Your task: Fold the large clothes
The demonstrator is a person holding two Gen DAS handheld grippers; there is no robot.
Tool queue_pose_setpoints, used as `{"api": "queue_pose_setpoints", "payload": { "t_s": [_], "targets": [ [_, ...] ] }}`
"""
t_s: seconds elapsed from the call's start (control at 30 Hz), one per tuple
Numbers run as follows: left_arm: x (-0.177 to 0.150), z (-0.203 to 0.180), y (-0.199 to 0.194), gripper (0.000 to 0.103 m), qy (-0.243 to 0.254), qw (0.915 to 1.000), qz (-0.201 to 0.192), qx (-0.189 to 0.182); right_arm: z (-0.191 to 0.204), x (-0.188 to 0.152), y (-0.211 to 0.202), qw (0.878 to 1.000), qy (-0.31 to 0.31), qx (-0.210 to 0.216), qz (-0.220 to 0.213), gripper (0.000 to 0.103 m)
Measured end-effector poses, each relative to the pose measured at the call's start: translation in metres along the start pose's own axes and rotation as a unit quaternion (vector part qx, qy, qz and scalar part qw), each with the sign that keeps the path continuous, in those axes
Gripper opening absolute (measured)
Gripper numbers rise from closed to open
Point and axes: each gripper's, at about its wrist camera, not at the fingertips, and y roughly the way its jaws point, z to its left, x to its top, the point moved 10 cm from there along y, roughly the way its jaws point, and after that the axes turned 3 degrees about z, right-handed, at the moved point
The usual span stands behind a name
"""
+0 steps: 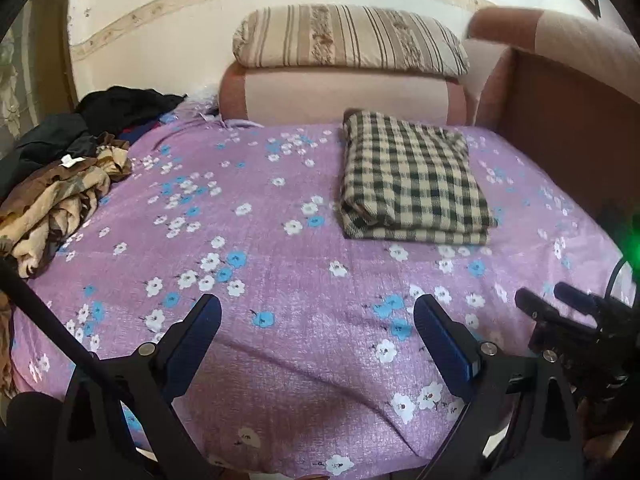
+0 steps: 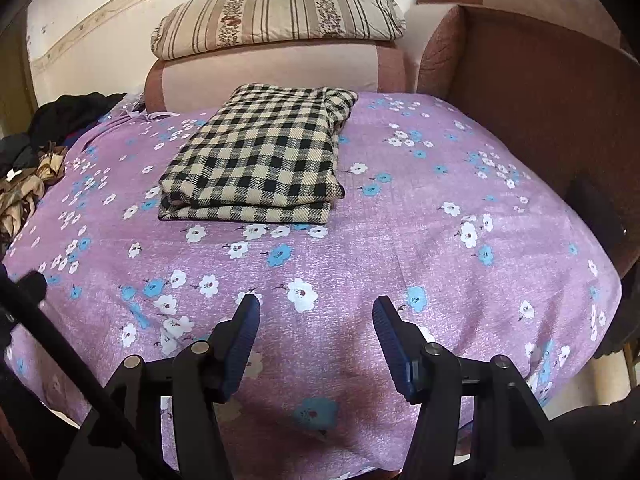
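Note:
A folded black-and-cream checked garment (image 1: pixel 412 178) (image 2: pixel 260 156) lies flat on the purple flowered bedsheet (image 1: pixel 280 248) (image 2: pixel 360 220), toward the far side. My left gripper (image 1: pixel 318 312) hovers over the near part of the sheet with its blue-padded jaws wide apart and nothing between them. My right gripper (image 2: pixel 316 312) also hangs above the near sheet, short of the garment, open and empty. In the left wrist view the right gripper (image 1: pixel 548 298) shows at the right edge.
A heap of unfolded clothes, tan patterned (image 1: pixel 60 196) (image 2: pixel 24 192) and black (image 1: pixel 128 106) (image 2: pixel 72 114), lies at the left of the bed. A striped pillow (image 1: pixel 348 40) (image 2: pixel 276 20) rests on a pink cushion (image 1: pixel 344 94) by the wall. A brown sofa arm (image 1: pixel 568 92) (image 2: pixel 532 92) borders the right.

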Motion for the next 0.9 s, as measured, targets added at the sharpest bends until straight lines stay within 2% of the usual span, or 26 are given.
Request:
{"api": "queue_pose_setpoints", "payload": {
  "t_s": [0.07,0.13,0.23,0.33,0.43,0.57,0.9],
  "targets": [
    [0.006,0.004,-0.011,0.097,-0.012,0.9995,-0.028,-0.001,0.003,0.0,-0.004,1.0,-0.006,-0.004,-0.009,0.063],
    [0.015,0.009,-0.026,0.103,-0.019,0.9978,-0.063,0.012,0.005,0.001,-0.008,1.0,-0.009,-0.008,-0.018,0.063],
    [0.023,0.009,-0.04,0.103,-0.008,0.9955,-0.093,0.017,0.007,0.002,-0.014,0.999,-0.012,-0.012,-0.031,0.065],
    [0.017,0.0,-0.036,0.103,0.001,0.9976,-0.067,-0.018,0.01,0.001,-0.015,0.999,-0.018,-0.013,-0.032,0.066],
    [0.008,-0.006,-0.027,0.103,0.005,0.9989,-0.036,-0.029,0.014,-0.002,-0.013,0.999,-0.021,-0.012,-0.024,0.066],
    [0.001,-0.006,-0.02,0.103,0.013,0.9996,-0.019,-0.014,0.018,-0.005,-0.01,0.999,-0.028,-0.015,-0.019,0.066],
    [-0.014,0.001,0.003,0.103,0.0,0.9996,0.027,-0.006,0.019,-0.011,-0.001,0.999,-0.032,-0.02,-0.002,0.068]
  ]
}}
